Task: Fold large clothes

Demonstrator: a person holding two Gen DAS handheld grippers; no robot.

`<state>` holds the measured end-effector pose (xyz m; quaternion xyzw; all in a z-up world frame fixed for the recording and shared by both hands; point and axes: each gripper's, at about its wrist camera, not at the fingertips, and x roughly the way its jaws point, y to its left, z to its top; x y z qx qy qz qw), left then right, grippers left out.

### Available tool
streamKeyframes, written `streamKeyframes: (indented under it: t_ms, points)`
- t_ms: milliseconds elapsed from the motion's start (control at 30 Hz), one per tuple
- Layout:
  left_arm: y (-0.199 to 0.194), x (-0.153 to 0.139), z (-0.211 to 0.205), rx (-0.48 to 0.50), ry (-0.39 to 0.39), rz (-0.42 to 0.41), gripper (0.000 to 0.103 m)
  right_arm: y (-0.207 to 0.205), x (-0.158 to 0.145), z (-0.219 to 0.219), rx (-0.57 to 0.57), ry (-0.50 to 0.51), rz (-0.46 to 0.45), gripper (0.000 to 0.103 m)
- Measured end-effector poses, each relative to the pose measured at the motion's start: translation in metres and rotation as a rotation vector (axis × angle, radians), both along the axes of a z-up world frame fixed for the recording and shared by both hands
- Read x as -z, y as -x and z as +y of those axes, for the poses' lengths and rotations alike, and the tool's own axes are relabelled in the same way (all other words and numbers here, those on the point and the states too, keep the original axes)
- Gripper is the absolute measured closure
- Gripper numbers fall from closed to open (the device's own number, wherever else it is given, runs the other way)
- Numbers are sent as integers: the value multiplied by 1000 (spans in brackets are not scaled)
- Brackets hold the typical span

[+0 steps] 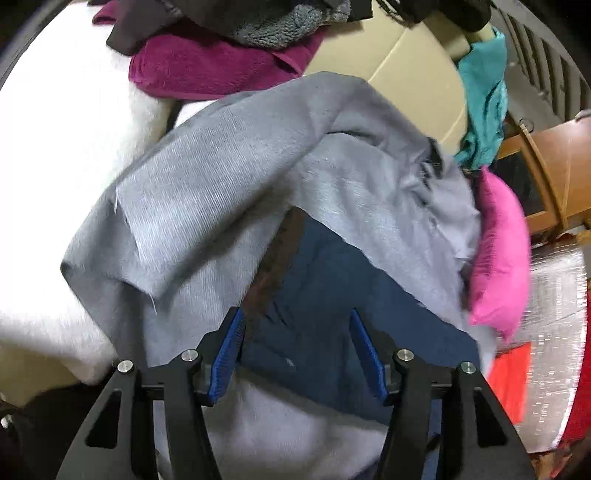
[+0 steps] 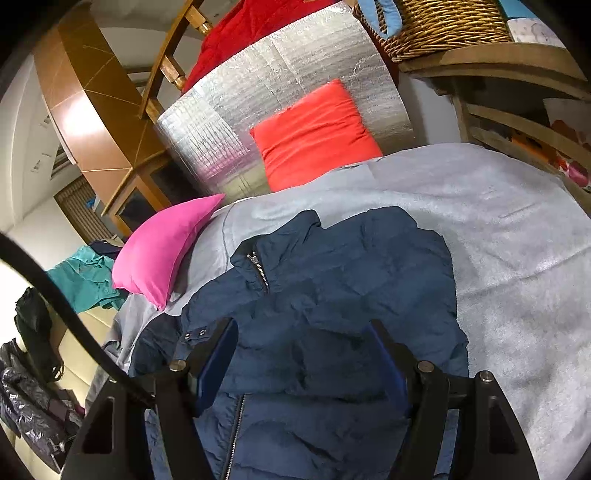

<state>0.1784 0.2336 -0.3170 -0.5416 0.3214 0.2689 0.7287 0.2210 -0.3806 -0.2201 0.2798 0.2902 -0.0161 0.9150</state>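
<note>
A navy blue padded jacket [image 2: 332, 295] with a zip collar lies crumpled on a pale grey sheet [image 2: 498, 240]. My right gripper [image 2: 303, 332] is open just above the jacket's middle, its jaws wide apart and holding nothing. In the left wrist view the jacket [image 1: 314, 295] shows partly, with a loose flap of the grey sheet [image 1: 221, 177] folded over it. My left gripper [image 1: 295, 325] is open over the jacket's edge, empty.
A pink cushion [image 2: 166, 251] and an orange-red cushion [image 2: 314, 136] lie at the sheet's far edge against a silver foil panel [image 2: 240, 110]. Magenta towel [image 1: 207, 66], teal garment [image 1: 484, 103] and dark clothes are piled nearby. A wicker basket [image 2: 443, 26] stands on a wooden shelf.
</note>
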Motion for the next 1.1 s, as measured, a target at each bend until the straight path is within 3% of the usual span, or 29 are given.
streamKeyframes:
  t_ms: [67, 133, 300, 367, 600, 633, 700, 733, 800, 867, 967, 1100]
  points:
    - [-2, -2, -10, 54, -19, -5, 32, -2, 2, 0, -2, -9, 7, 29]
    - [-7, 3, -19, 89, 0, -3, 30, -2, 2, 1, -5, -14, 7, 29]
    - [-23, 32, -15, 68, 170, 6, 27, 0, 0, 2, -8, 8, 0, 29]
    - [-21, 30, -15, 27, 162, -3, 22, 0, 1, -1, -2, 8, 3, 28]
    - [-37, 25, -8, -44, 125, -35, 23, 0, 2, -12, 16, -18, 3, 29]
    - [-40, 22, -8, -43, 98, -29, 26, 0, 2, -12, 17, -15, 4, 28]
    - [-43, 15, -9, -37, 24, -9, 43, 0, 2, -12, 15, -8, 8, 28]
    - [-45, 12, -10, -26, -2, 0, 58, 0, 3, -12, 15, -5, 10, 28]
    - [-47, 12, -9, 6, -15, -4, 64, 0, 3, -12, 13, -1, 15, 29]
    - [-49, 9, -9, 25, -32, -21, 79, 1, 4, -12, 14, 8, 18, 29]
    - [-54, -1, -11, 44, -92, -52, 88, -1, 5, -14, 14, 10, 28, 29]
    - [-55, -26, -18, 82, -195, -119, 90, -2, 8, -17, 16, 14, 38, 29]
